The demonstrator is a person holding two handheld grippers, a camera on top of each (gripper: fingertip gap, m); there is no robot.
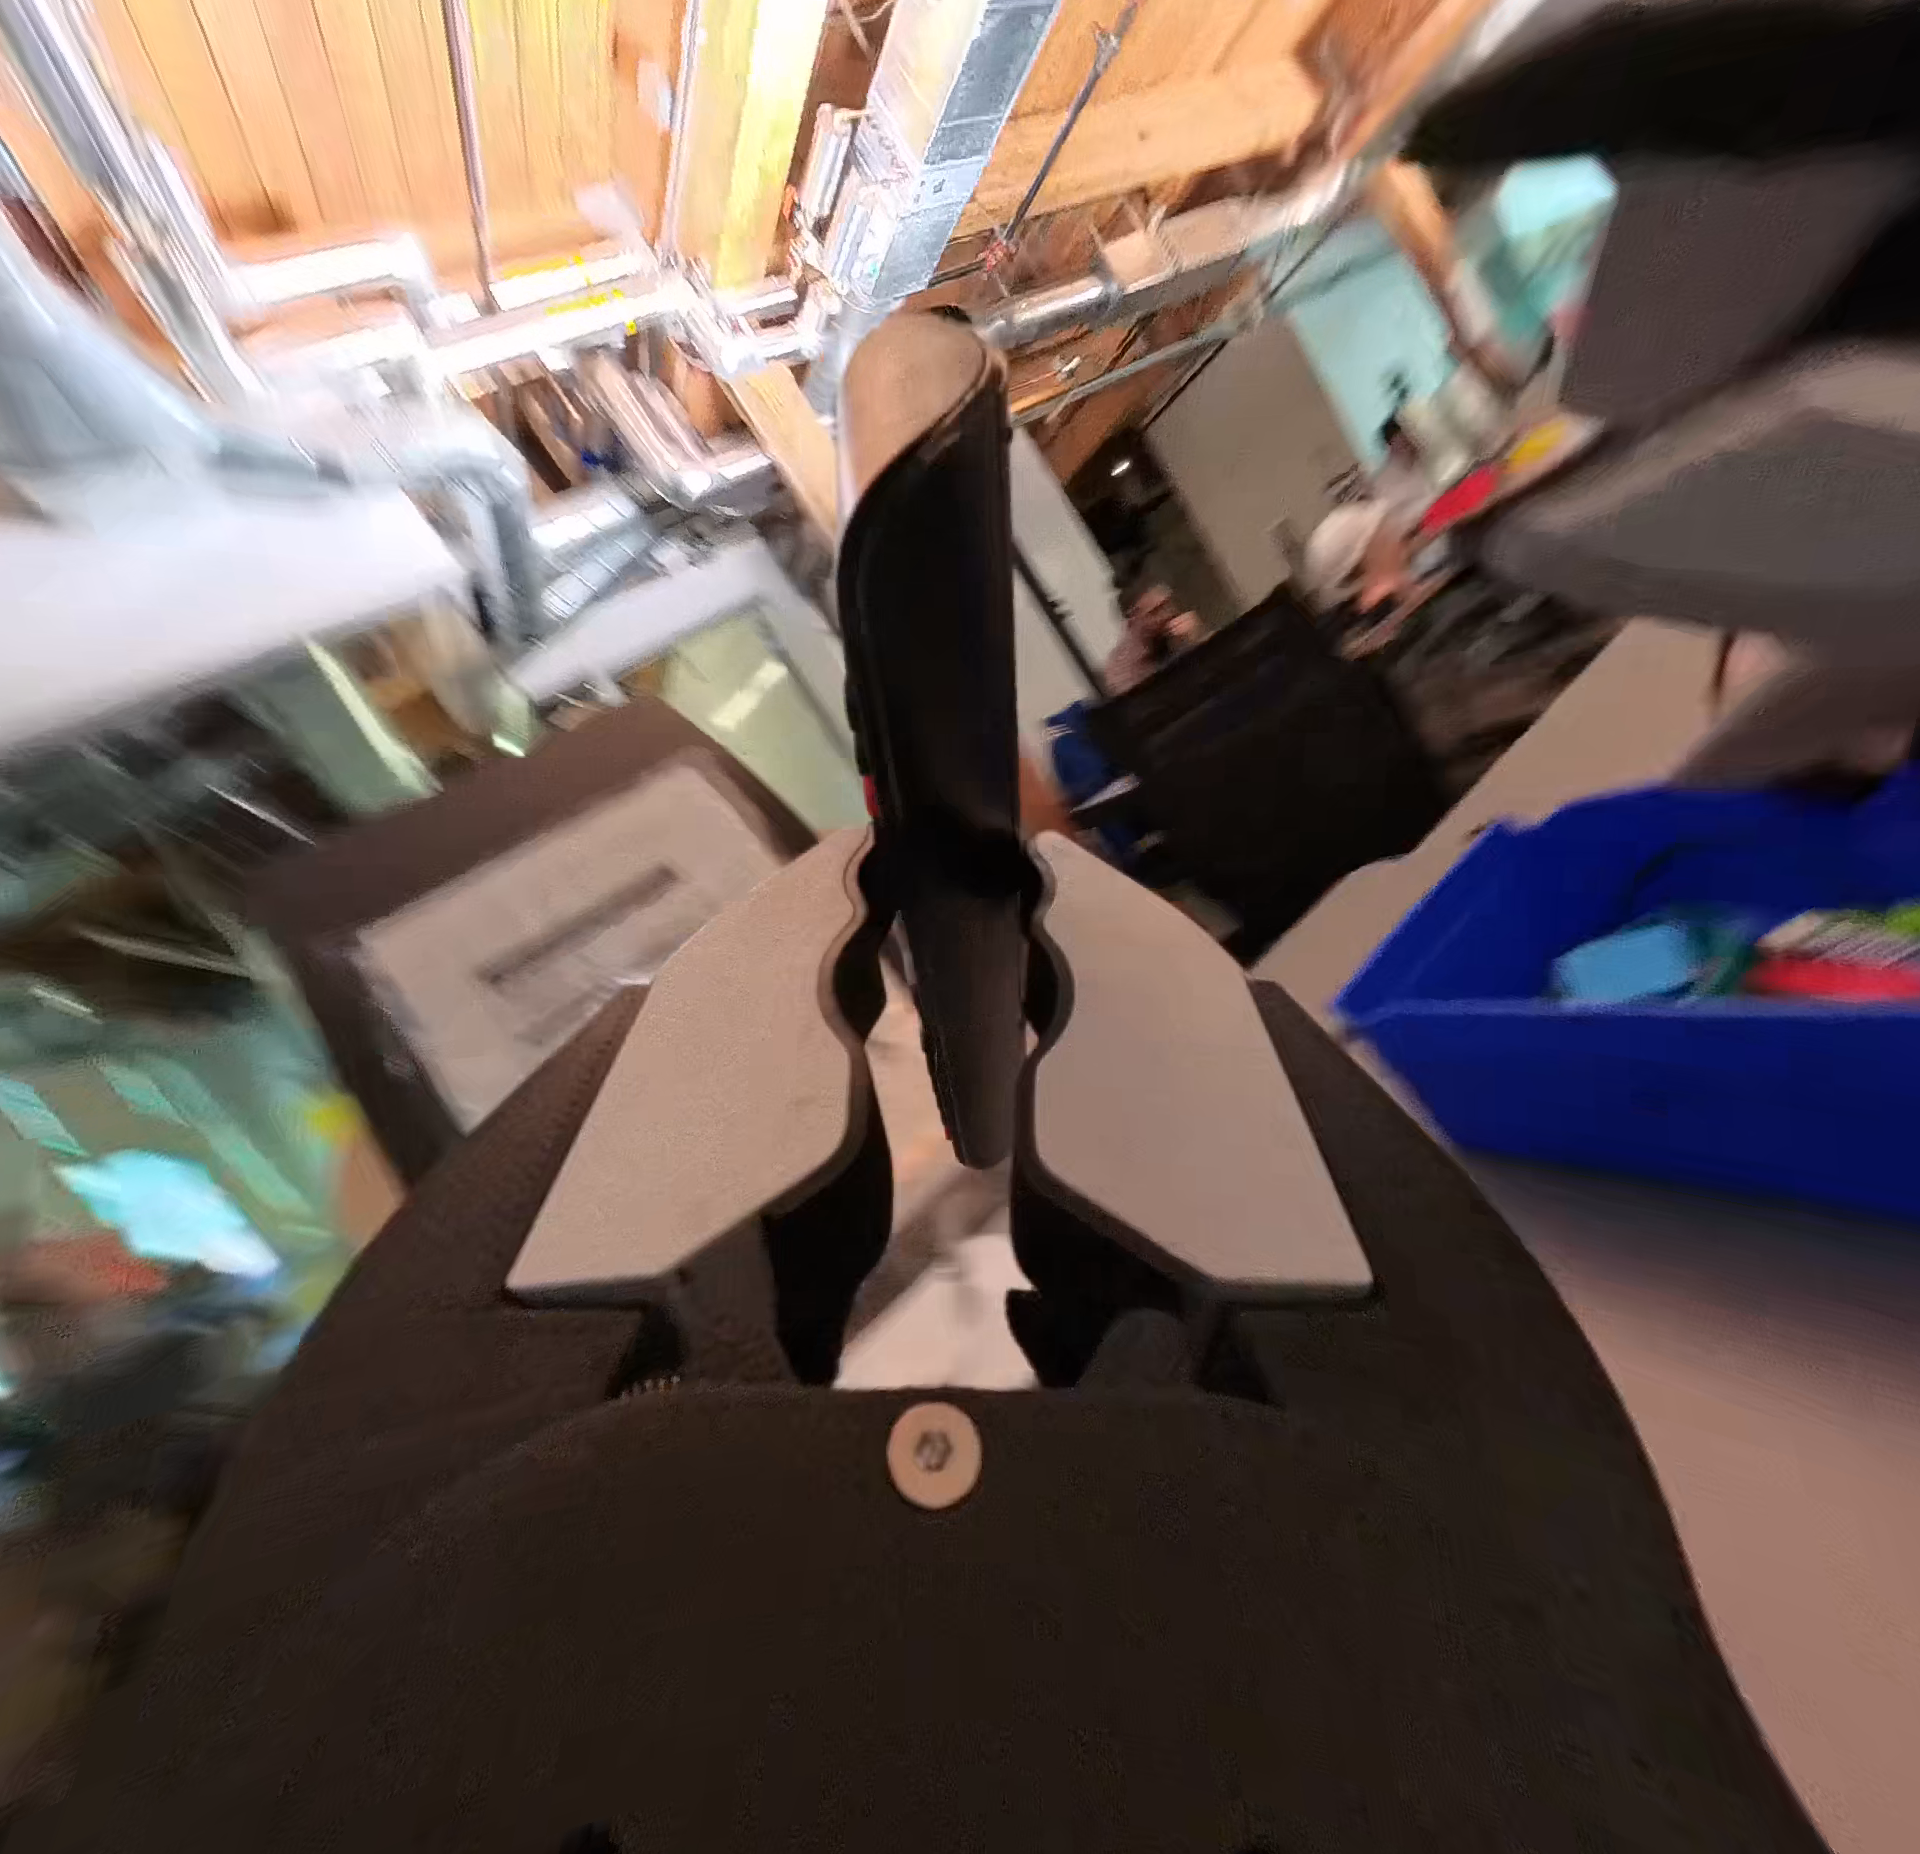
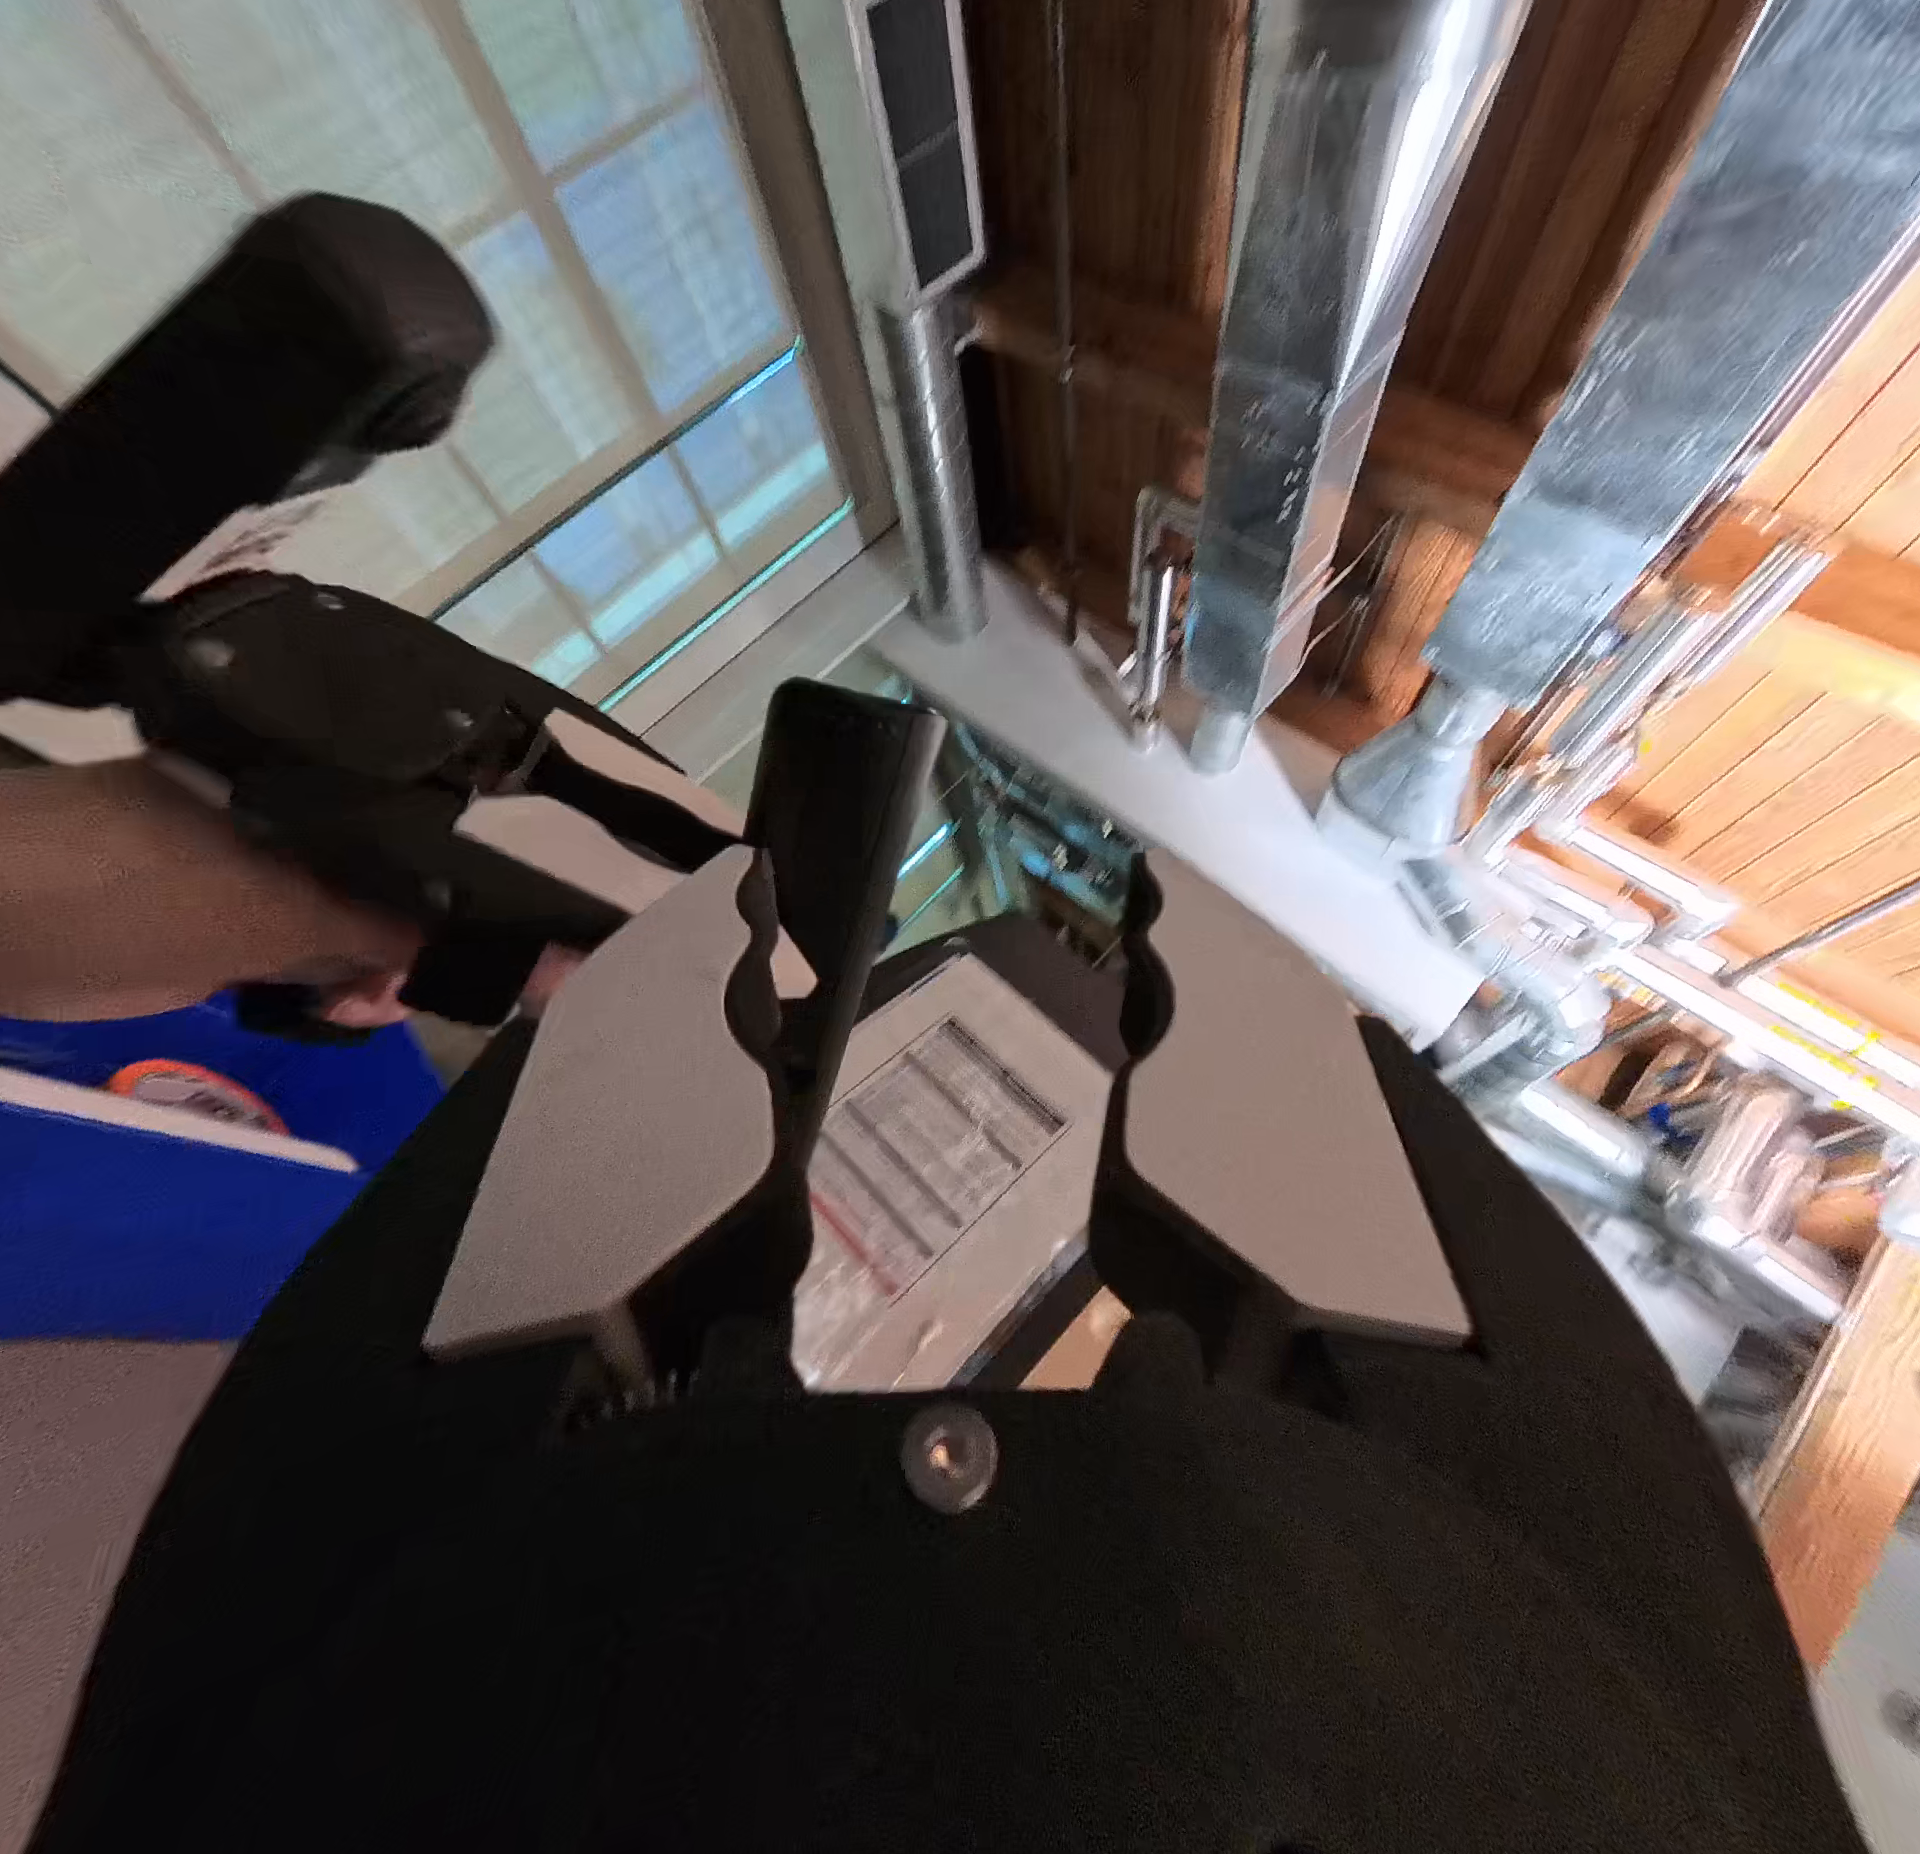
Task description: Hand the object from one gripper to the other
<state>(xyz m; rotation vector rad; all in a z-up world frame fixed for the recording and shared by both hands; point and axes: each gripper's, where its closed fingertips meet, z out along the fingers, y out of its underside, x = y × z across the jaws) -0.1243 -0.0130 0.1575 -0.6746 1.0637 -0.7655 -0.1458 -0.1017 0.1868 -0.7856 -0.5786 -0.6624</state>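
A long black remote-like object point(image 1: 925, 599) with red buttons on its side stands upright between the fingers of my left gripper point(image 1: 951, 859), which is shut on its lower part. My right gripper point(image 1: 1621, 391) shows blurred at the upper right of the left wrist view, apart from the object. In the right wrist view my right gripper point(image 2: 948, 874) is open and empty. There the object point(image 2: 831, 828) appears close to its left finger point(image 2: 623, 1108), and I cannot tell if they touch. The left gripper point(image 2: 727, 833) reaches in from the left, held by a hand point(image 2: 156, 900).
A blue bin point(image 1: 1662, 1056) with several small items sits on the pale table point(image 1: 1766, 1441) at the right; it also shows in the right wrist view point(image 2: 156, 1233). Both cameras tilt up toward windows, metal ducts point(image 2: 1299, 350) and wooden ceiling. The background is motion-blurred. My hands' fingertips stand some 10 cm from each other.
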